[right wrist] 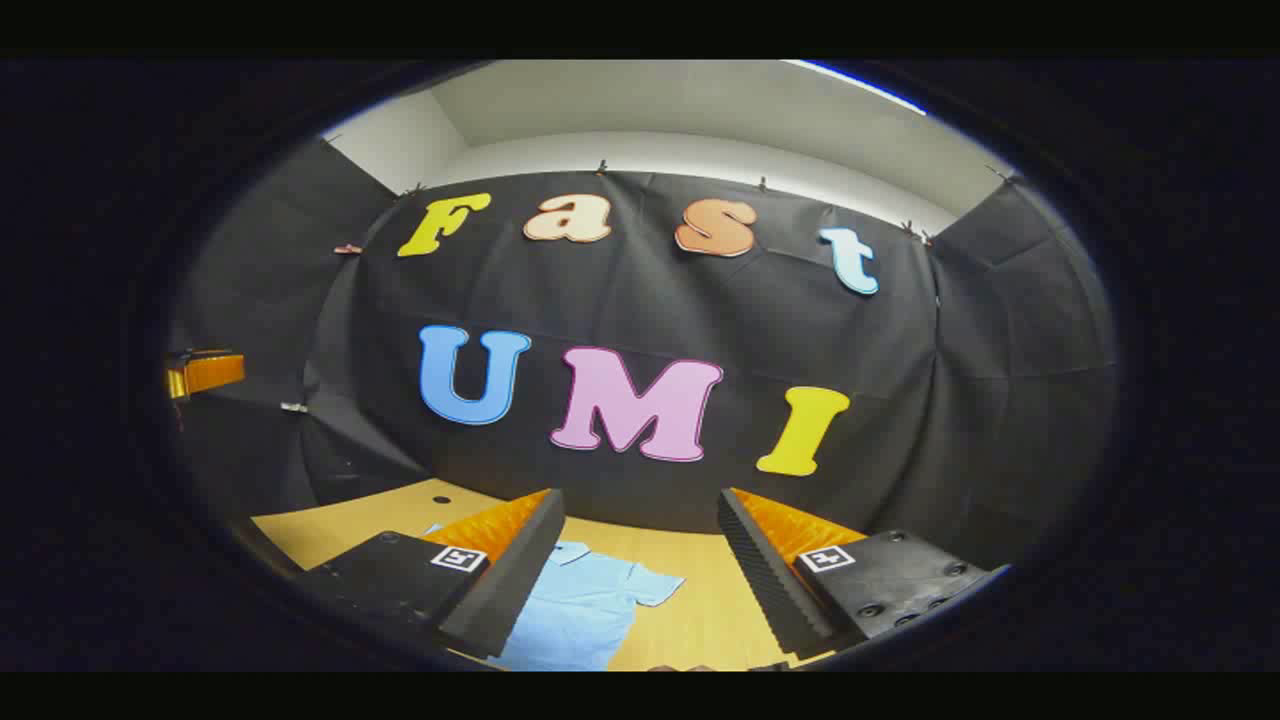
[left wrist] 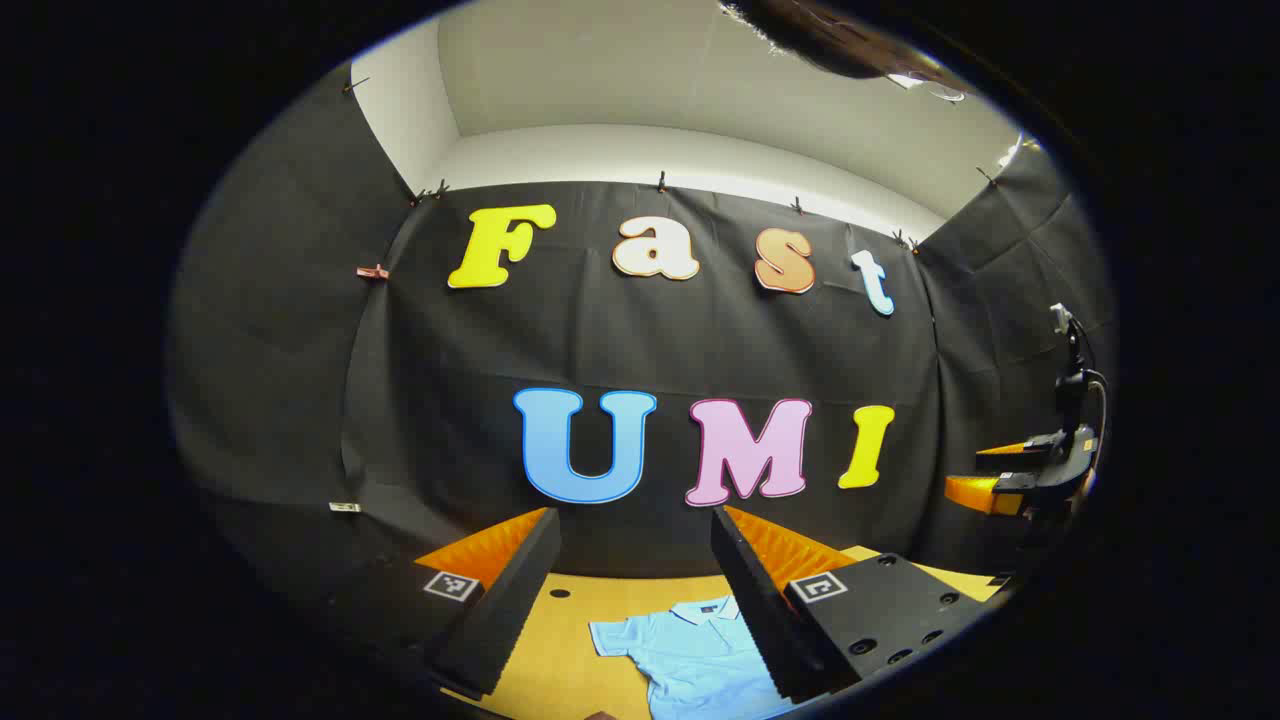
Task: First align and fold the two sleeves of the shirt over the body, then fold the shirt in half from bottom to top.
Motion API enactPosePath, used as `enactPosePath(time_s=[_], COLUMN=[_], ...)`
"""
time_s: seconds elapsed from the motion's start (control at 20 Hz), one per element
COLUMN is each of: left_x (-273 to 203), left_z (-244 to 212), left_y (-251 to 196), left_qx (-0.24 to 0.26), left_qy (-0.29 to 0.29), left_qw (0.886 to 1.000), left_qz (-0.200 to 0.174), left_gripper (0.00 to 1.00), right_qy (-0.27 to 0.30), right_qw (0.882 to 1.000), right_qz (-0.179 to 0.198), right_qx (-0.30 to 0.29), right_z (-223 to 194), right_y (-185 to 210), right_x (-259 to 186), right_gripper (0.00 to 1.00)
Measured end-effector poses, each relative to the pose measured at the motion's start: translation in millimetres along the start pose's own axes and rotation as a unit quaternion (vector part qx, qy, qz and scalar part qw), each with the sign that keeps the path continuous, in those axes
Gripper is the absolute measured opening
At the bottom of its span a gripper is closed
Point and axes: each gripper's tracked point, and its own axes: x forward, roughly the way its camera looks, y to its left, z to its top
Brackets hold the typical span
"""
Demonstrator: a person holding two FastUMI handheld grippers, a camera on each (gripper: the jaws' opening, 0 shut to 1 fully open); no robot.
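Observation:
A light blue short-sleeved polo shirt (left wrist: pixel 690 655) lies flat on the yellow wooden table (left wrist: pixel 560 640), collar toward the back wall, one sleeve spread out to the side. My left gripper (left wrist: pixel 634 512) hovers above it, open and holding nothing. Its right finger hides part of the shirt. In the right gripper view the same shirt (right wrist: pixel 580 610) lies low and left of centre on the table (right wrist: pixel 700 600), partly behind the left finger. My right gripper (right wrist: pixel 640 492) is open and empty, well above the cloth. The right gripper (left wrist: pixel 990 475) also shows at the far right of the left gripper view, fingers apart.
Black cloth walls close the booth at the back and on both sides. A small round hole (left wrist: pixel 559 593) marks the tabletop near the shirt's collar, seen too as a hole (right wrist: pixel 441 498) in the right gripper view. The left gripper (right wrist: pixel 205 372) shows at the far left edge.

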Motion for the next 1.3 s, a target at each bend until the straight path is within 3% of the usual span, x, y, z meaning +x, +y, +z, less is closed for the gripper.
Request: enactPosePath(time_s=[0.3,0.8,0.85,1.15,1.3], left_x=[4.5,18.4,18.1,12.5,11.2], left_z=[2.6,-28.4,-33.2,-41.1,-51.2], left_y=[-13.0,0.5,1.1,23.6,37.7], left_qx=[0.013,-0.031,-0.036,-0.034,-0.032], left_qy=[-0.004,0.054,0.06,0.068,0.076], left_qw=[1.0,0.998,0.997,0.996,0.994], left_qz=[-0.014,0.022,0.021,0.04,0.066], left_gripper=[0.97,0.97,0.97,0.97,0.97], right_qy=[0.005,0.016,0.023,0.055,0.092], right_qw=[1.0,0.999,0.999,0.998,0.993], right_qz=[-0.008,-0.022,-0.014,0.015,0.057], right_qx=[-0.006,-0.035,-0.031,-0.03,-0.04], right_z=[-2.9,1.1,-0.5,-9.9,-41.4], right_y=[-7.1,-27.6,-25.0,-28.1,-22.1], right_x=[-4.3,-16.7,-12.2,48.4,93.7], right_gripper=[0.95,0.94,0.99,0.97,0.97])
